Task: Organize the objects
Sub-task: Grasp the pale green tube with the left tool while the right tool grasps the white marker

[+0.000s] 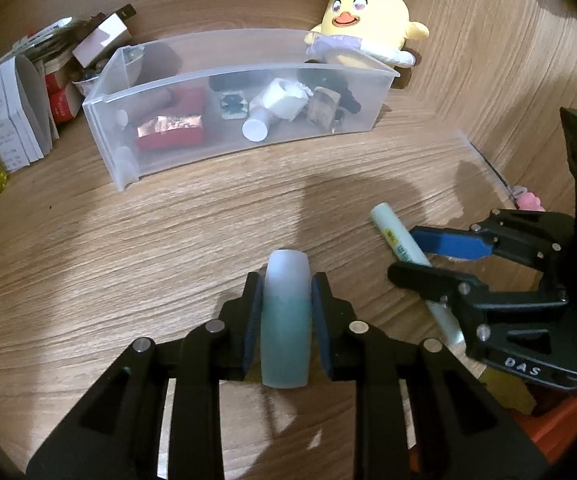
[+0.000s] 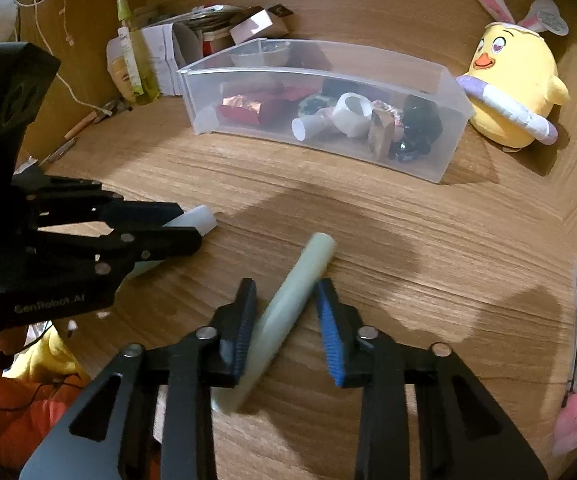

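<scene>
Two hand-held grippers worked over the wood-grain worktop. Left hand-held gripper was clamped on a frosted plastic bottle w/ teal liquid, both pads pressing its sides. Right hand-held gripper straddled a pale green cylindrical tube lying on the worktop; left pad touched it, right pad looked just clear, jaws apart. Clear plastic organizer bin sat beyond, w/ small items inside; yellow plush chick w/ bunny ears beside it.
</scene>
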Demonstrator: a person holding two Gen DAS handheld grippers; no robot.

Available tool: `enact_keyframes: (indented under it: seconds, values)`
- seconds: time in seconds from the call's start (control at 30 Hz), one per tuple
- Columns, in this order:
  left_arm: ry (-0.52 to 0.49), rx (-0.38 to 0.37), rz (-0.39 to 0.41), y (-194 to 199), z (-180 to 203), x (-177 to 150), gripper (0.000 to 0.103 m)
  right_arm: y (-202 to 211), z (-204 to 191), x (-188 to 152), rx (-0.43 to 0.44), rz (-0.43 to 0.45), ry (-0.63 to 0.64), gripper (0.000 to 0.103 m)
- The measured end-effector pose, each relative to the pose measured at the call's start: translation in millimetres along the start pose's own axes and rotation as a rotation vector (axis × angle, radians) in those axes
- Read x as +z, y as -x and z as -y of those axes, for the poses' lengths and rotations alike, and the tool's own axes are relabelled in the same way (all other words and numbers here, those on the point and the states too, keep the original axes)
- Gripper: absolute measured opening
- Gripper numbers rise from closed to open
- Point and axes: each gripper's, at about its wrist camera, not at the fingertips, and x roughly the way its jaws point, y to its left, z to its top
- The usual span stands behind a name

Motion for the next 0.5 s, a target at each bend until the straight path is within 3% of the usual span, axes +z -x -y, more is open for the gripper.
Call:
enact_keyframes:
  seconds: [0.07,0.5]
  values:
    - [0.008,0.002,0.002,-0.3,-1.5,0.8,0.024,-0.8,1.3,0.9,0.009,0.006,-0.012,0.014]
    - [0.072,0.004,0.106,22.0,-12.5,17.9,0.024,1.4,7.0,15.4,0.03,0.071,-0.072,0.014]
